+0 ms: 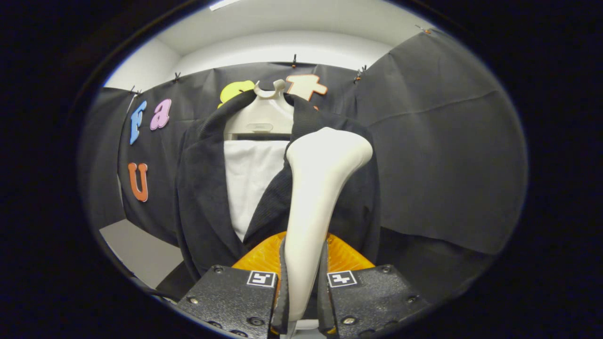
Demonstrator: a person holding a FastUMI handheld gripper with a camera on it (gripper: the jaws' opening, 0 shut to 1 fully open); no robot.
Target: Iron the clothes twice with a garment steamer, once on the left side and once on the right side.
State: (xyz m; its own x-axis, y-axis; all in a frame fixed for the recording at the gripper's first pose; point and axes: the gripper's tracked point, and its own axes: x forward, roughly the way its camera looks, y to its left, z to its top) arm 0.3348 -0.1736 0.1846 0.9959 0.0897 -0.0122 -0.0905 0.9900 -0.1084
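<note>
Steamer [320, 188] between fingers [282, 292], against jacket [207, 197]

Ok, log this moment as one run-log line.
gripper: shut on white plastic garment steamer | steamer head: raised before dark jacket, near its collar | jacket: on white hanger, over white shirt

The single camera rides on the gripper [301, 282] and looks forward along its two fingers, which clamp the white garment steamer [315, 197] rising just ahead; it faces the dark jacket [207, 197] on its hanger [264, 117] at close range, roughly level with the chest, the booth wall behind
</note>
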